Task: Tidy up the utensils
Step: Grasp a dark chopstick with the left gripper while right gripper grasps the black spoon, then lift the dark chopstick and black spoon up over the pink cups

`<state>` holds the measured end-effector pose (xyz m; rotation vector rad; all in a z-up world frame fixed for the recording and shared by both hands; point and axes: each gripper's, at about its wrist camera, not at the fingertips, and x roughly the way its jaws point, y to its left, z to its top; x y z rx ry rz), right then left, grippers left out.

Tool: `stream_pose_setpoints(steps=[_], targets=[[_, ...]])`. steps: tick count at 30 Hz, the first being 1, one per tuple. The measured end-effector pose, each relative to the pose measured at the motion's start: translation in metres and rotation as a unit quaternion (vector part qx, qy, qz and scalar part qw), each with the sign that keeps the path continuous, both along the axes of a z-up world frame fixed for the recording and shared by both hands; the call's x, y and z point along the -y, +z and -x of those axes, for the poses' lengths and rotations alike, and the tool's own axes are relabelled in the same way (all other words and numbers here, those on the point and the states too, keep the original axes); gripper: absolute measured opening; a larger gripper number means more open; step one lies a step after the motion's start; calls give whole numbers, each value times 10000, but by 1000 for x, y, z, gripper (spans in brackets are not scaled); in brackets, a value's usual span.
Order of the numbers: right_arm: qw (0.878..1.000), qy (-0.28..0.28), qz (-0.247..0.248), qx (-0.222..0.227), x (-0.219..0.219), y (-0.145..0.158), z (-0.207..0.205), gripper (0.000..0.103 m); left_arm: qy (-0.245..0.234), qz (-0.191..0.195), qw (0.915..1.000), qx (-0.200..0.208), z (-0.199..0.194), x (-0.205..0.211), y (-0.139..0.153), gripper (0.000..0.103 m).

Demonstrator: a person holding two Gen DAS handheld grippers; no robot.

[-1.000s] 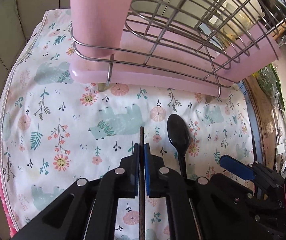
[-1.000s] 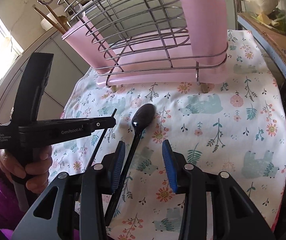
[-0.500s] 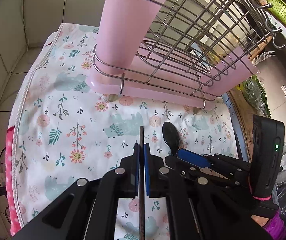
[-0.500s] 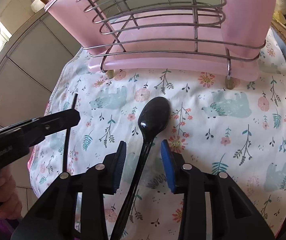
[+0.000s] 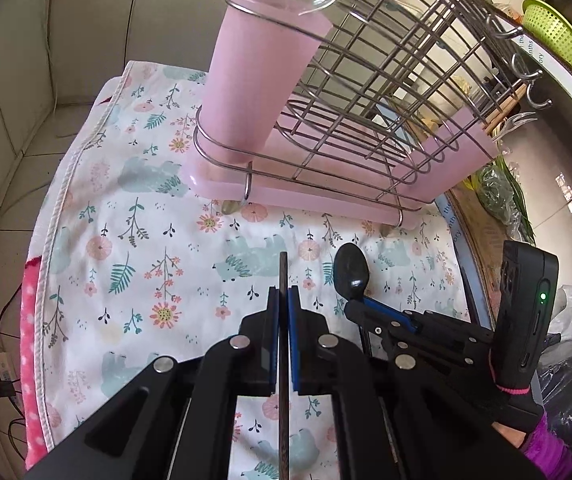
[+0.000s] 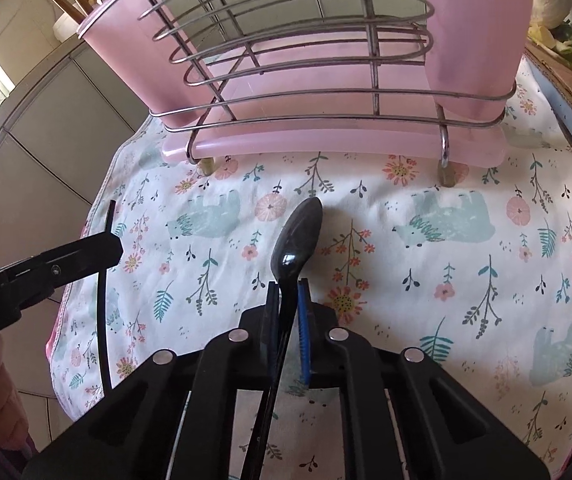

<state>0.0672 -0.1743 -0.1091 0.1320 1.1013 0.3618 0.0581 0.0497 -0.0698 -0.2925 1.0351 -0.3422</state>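
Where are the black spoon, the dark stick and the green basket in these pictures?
Spoon [image 6: 297,240]: right wrist view, on its bowl.
Stick [image 5: 283,270]: left wrist view, on the tip past the closed fingers.
Green basket [image 5: 554,36]: left wrist view, on its mesh wall.

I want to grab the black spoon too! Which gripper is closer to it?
Right. The right gripper is shut on the black spoon; the left gripper holds a chopstick beside it.

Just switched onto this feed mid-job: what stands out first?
The pink-and-wire rack fills the back of the floral cloth. In front, the right gripper is shut on a black spoon, bowl pointing at the rack. To its left, the left gripper clamps a dark chopstick.
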Motion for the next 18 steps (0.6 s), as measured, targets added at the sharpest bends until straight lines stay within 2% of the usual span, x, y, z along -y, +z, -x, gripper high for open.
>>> stream_pose_setpoints(steps=[9,14,18], targets=[[9971,31,-417,635,32,35,33,6,103,49,9991,419,12,3,26,4],[9884,33,-559,1411,45,72,50,6,227,139,9958,880,18,3,57,4],[9757,-76,-599,2108,54,105,58,6,326,167,9911,1281,21,0,84,4]])
